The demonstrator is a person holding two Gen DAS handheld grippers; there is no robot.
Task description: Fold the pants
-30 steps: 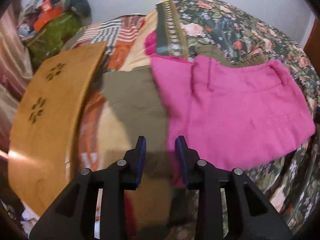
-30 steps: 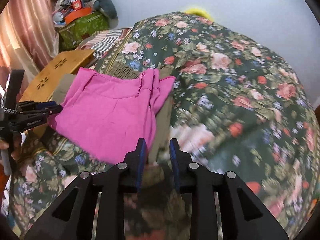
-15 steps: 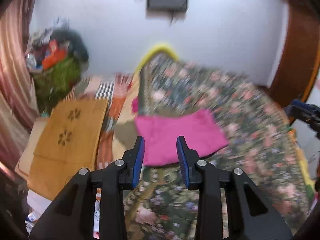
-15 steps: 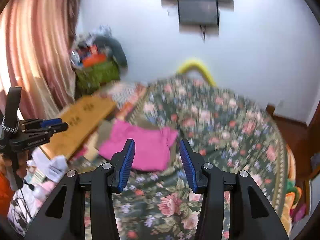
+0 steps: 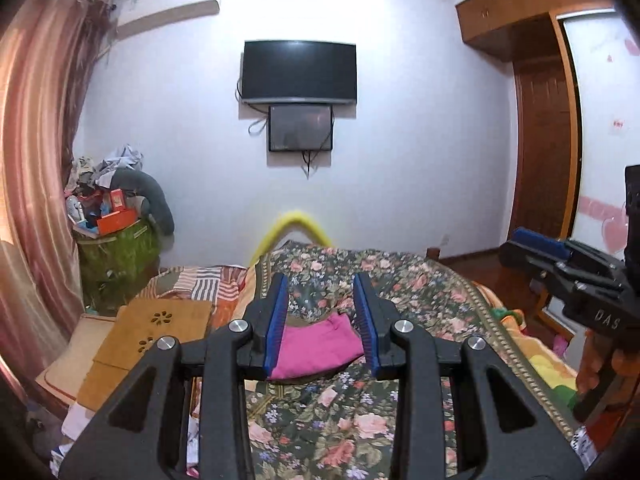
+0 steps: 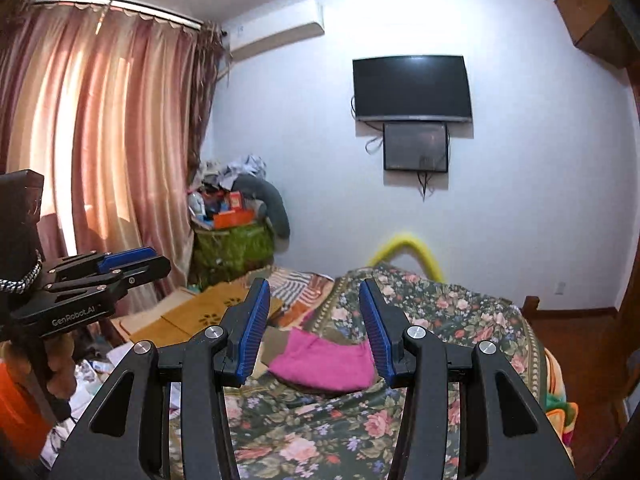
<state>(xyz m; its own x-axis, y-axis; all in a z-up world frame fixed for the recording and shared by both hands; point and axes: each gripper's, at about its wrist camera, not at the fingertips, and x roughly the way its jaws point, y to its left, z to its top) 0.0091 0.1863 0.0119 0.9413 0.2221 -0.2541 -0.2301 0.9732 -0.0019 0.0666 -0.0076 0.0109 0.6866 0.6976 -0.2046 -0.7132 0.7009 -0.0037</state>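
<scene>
— Lying folded on the floral bedspread (image 5: 400, 292), the pink pants (image 5: 316, 344) sit ahead of and below both grippers, well apart from either.

— Which is nearer?

— Hard to say. The left gripper (image 5: 322, 320) frames the bundle squarely between its fingers; the right gripper (image 6: 316, 324) sees it ahead and slightly right of centre.

— Long axis?

— Roughly crosswise in both views, over an olive garment (image 6: 276, 344) showing at its left edge.

— Jaws?

— Both parted with nothing between them; the right's were opening moments ago and hold nothing.

— Surroundings?

— A wooden lap table (image 5: 156, 328) left of the pants, curtains (image 6: 100, 152) beyond, a wall television (image 5: 299, 72) facing. The fold looks finished, judging by the compact shape.
</scene>
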